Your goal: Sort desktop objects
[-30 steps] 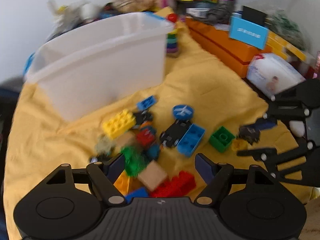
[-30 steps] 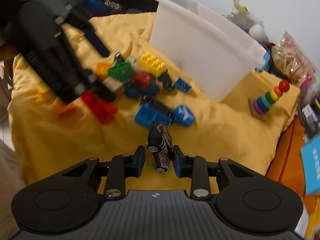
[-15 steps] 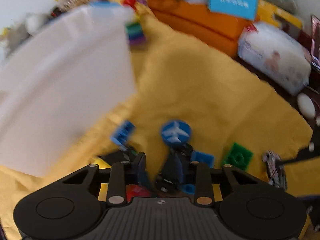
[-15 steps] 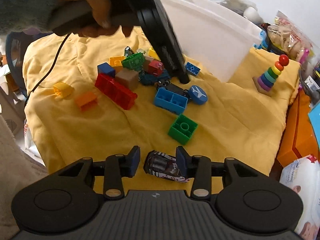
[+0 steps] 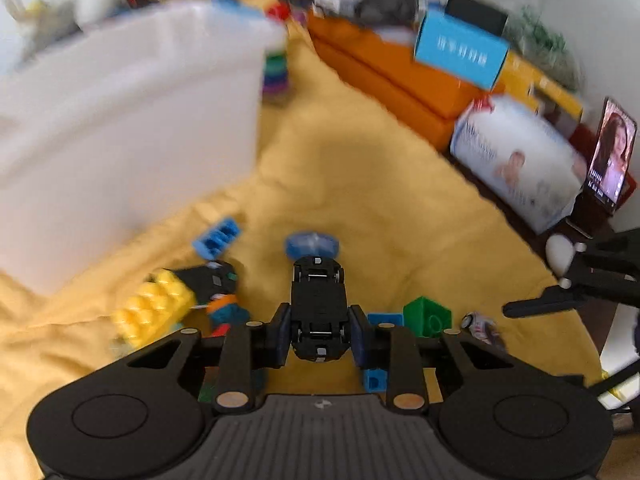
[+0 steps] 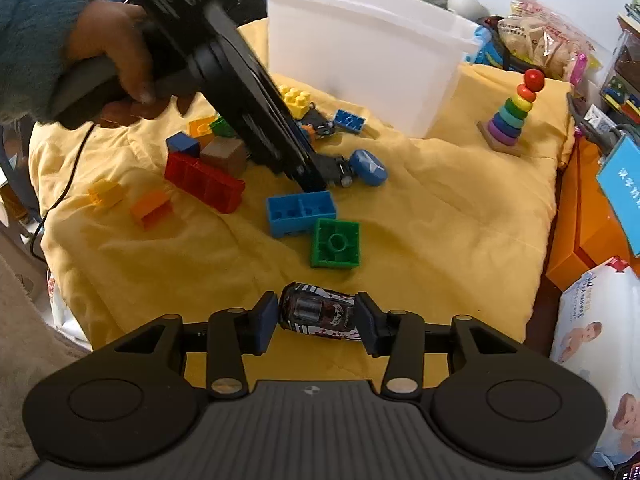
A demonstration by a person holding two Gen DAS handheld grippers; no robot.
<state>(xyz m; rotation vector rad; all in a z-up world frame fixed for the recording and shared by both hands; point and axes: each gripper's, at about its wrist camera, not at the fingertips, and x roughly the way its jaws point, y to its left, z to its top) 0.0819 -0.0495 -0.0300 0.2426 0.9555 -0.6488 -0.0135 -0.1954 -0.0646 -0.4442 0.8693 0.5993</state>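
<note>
So I'm looking at a yellow cloth [image 6: 440, 216] with the big white bin [image 6: 360, 52] sitting at its far side and blocks scattered in front of it. My left gripper [image 5: 319, 330] is closing on a black toy car [image 5: 319, 304], belly up, pads pressing its sides. My right gripper [image 6: 316, 322] is opening around the dark patterned toy car [image 6: 318, 312] lying on the cloth near the front edge.
</note>
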